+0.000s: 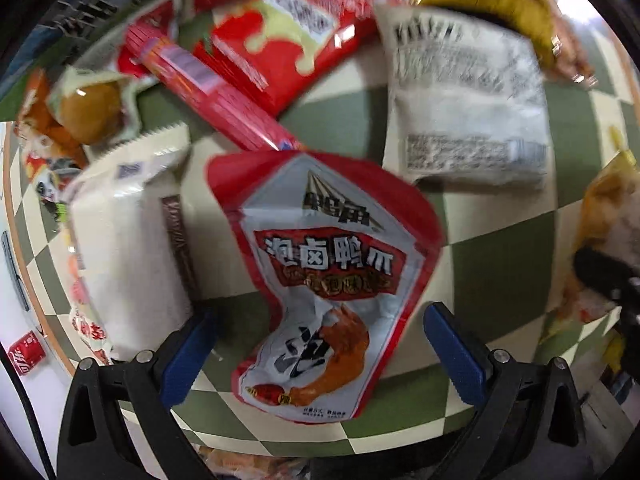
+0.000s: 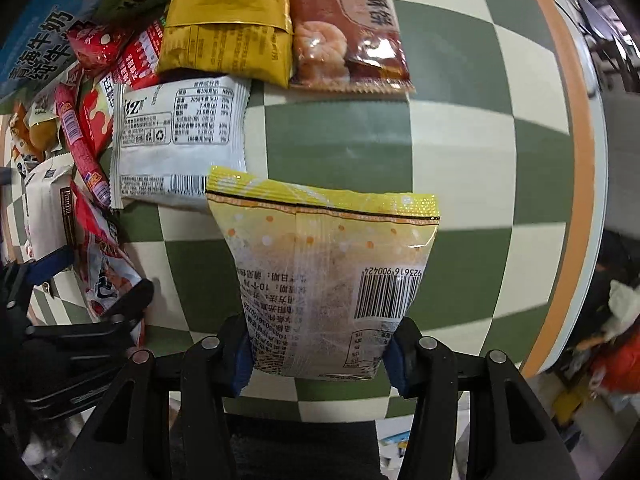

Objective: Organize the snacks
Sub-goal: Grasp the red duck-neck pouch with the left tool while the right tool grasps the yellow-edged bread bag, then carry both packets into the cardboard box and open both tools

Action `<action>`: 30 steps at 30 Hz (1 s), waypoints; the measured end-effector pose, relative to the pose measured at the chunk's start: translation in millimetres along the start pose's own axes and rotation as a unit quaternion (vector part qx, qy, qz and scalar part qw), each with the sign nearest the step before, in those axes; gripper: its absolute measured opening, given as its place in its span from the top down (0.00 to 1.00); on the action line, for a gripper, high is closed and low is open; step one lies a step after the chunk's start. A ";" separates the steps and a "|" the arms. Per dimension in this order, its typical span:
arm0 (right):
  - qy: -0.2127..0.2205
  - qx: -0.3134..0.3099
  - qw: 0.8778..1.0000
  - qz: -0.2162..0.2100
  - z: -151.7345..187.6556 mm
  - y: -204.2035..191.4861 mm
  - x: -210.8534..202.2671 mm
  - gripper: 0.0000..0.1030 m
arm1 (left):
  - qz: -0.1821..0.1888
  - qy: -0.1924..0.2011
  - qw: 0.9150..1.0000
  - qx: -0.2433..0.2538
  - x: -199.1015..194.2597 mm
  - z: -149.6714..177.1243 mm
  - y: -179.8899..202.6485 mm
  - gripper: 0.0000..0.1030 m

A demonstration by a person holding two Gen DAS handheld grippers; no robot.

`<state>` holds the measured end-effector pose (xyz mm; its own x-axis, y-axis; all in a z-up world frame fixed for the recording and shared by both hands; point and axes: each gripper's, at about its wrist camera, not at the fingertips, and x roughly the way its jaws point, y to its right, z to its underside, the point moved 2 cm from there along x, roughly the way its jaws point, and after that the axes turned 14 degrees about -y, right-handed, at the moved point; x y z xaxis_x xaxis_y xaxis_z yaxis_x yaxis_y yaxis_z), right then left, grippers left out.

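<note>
In the left wrist view my left gripper (image 1: pixel 320 356) stands open, pointing down over the checkered tablecloth (image 1: pixel 500 272). A red and white duck-feet pouch (image 1: pixel 320 272) lies between its blue pads without touching either. In the right wrist view my right gripper (image 2: pixel 318 356) is shut on a yellow translucent packet (image 2: pixel 324 264) with a barcode. It holds the packet by its lower end, above the cloth. The left gripper's black frame (image 2: pixel 80 312) shows at the left edge of that view, over the red pouch (image 2: pixel 104 276).
A white packet (image 1: pixel 468 100) (image 2: pixel 180 140), a gold packet (image 2: pixel 228 24), a brown shrimp packet (image 2: pixel 348 32), a red sausage stick (image 1: pixel 216 96), red packets (image 1: pixel 280 40) and a white wafer pack (image 1: pixel 128 240) crowd the cloth. The table's orange rim (image 2: pixel 576 160) curves at the right.
</note>
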<state>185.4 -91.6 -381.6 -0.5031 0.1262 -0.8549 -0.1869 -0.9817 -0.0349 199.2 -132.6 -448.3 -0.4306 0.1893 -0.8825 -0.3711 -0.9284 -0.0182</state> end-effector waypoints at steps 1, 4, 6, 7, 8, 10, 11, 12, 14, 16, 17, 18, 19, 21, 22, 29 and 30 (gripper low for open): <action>-0.002 -0.006 1.000 -0.001 -8.4 2.3 -5.4 0.47 | 0.010 0.000 1.000 -0.005 0.6 -2.1 -1.8 0.00; -0.007 -0.021 1.000 -0.001 -24.2 1.5 -15.8 0.47 | 0.028 0.002 0.999 -0.017 1.3 -4.3 -10.7 0.02; -0.011 -0.029 1.000 -0.001 -26.5 2.9 -15.3 0.47 | 0.032 0.013 0.999 -0.024 -0.3 -2.2 -13.9 0.11; -0.013 -0.033 0.999 0.000 -27.0 -4.0 -13.0 0.47 | 0.033 0.015 0.999 -0.024 -7.1 4.9 -25.2 0.24; -0.016 -0.038 0.999 -0.001 -26.8 -1.8 -13.5 0.47 | 0.034 0.020 0.999 -0.025 -11.1 6.5 -28.9 0.33; -0.018 -0.044 0.999 -0.002 -26.3 2.6 -12.1 0.47 | 0.036 0.018 0.999 -0.029 -15.4 9.3 -33.6 0.46; -0.019 -0.046 0.999 -0.003 -24.9 3.6 -11.7 0.47 | 0.039 0.019 0.999 -0.033 -17.1 9.8 -38.1 0.46; -0.021 -0.049 0.999 -0.005 -23.8 6.1 -11.8 0.47 | 0.043 0.019 0.998 -0.038 -18.5 9.5 -41.2 0.47; -0.022 -0.053 0.998 -0.004 -16.8 -0.2 -6.8 0.47 | 0.053 0.018 0.997 -0.050 -18.5 12.9 -46.1 0.48; -0.021 -0.056 0.998 -0.001 -48.9 -30.0 8.7 0.47 | 0.060 0.017 0.996 -0.063 -15.3 19.9 -49.3 0.50; -0.021 -0.058 0.998 -0.004 -48.7 -28.6 7.6 0.47 | 0.064 0.015 0.995 -0.071 -13.7 21.7 -54.6 0.50; -0.020 -0.058 0.998 -0.006 -48.4 -32.1 10.4 0.47 | 0.068 0.016 0.995 -0.078 -11.0 19.0 -59.4 0.51; -0.020 -0.059 0.998 -0.008 -48.5 -31.5 10.7 0.47 | 0.073 0.017 0.994 -0.082 -10.1 19.4 -63.6 0.51; -0.019 -0.059 0.998 -0.012 -48.3 -30.6 8.7 0.47 | 0.083 0.017 0.993 -0.087 -10.5 22.0 -70.0 0.52; -0.019 -0.060 0.998 -0.014 -48.8 -28.3 11.5 0.47 | 0.088 0.019 0.992 -0.090 -8.9 27.2 -74.9 0.52; -0.015 -0.067 0.997 -0.027 -44.2 -22.1 0.0 0.47 | 0.109 0.033 0.989 -0.094 -18.5 51.3 -98.5 0.54; -0.013 -0.069 0.997 -0.029 -43.3 -21.1 -3.8 0.47 | 0.112 0.035 0.988 -0.096 -25.7 53.2 -100.6 0.54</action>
<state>227.7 -77.5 -400.0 -0.5168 0.1857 -0.8357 -0.1004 -0.9826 -0.1563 203.8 -27.1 -398.8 -0.4247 -0.0449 -0.9042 -0.1061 -0.9894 0.0990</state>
